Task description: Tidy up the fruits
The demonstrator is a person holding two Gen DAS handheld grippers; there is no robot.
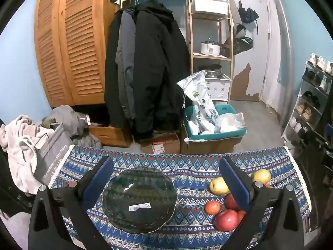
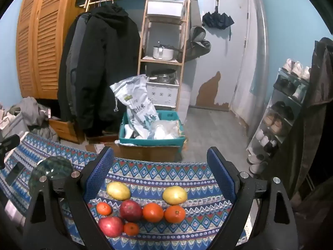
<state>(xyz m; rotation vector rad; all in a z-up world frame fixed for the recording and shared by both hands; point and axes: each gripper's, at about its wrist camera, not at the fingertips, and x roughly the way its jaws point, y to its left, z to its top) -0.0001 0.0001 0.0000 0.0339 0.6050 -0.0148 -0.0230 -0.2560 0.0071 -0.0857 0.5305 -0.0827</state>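
Eight fruits are clustered on the patterned tablecloth (image 2: 158, 170): two yellow mangoes (image 2: 118, 190) at the far side, two red apples (image 2: 130, 210) and four oranges (image 2: 153, 212) nearer. They are framed by the right gripper (image 2: 160, 179), whose fingers are spread and hold nothing. To the left, a dark glass plate (image 1: 139, 200), apparently bare but for a label, is seen between the spread fingers of the empty left gripper (image 1: 166, 181).

A dark green scalloped glass plate (image 1: 139, 200), bearing a white barcode sticker, is lying flat and empty at the left. To its right, two yellow mangoes (image 2: 118, 191) are lying farthest, two red apples (image 2: 130, 210) and four oranges (image 2: 153, 212) clustered nearer.
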